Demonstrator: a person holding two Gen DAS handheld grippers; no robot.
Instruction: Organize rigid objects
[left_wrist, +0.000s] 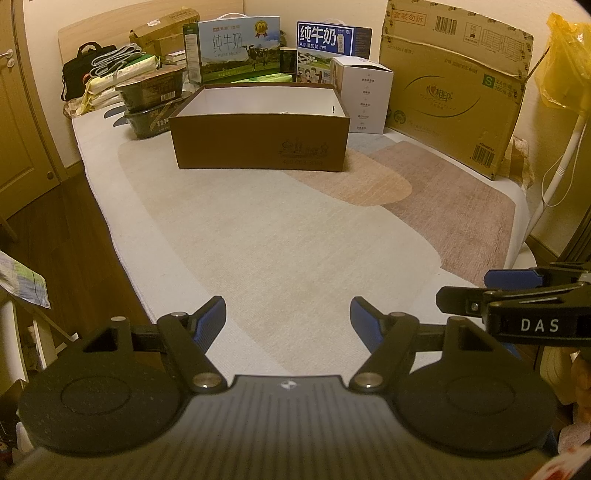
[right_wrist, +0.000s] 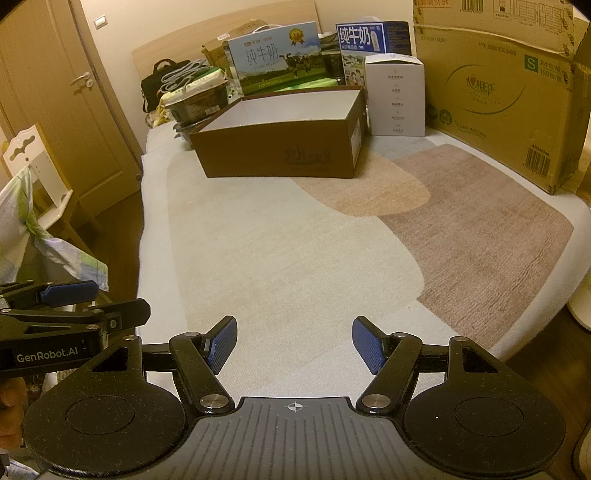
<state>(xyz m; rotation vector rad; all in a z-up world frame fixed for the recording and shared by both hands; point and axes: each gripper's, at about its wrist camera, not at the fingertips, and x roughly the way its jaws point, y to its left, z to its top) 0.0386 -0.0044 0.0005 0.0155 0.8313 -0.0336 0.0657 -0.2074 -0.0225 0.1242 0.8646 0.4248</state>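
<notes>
An open brown box (left_wrist: 258, 142) sits empty at the far end of the bed (left_wrist: 295, 236), among stacked cartons; the left gripper (left_wrist: 288, 325) and right gripper (right_wrist: 294, 341) hover nearby, jaws apart, holding nothing.

Two milk cartons (left_wrist: 232, 48), one open brown box (left_wrist: 260, 142), one white box (left_wrist: 364, 94), one big cardboard carton (left_wrist: 454, 88).

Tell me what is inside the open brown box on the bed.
The brown box shows only bare white inner walls; nothing rises above its rim. Its front wall hides the floor, so anything lying flat there cannot be seen.
</notes>
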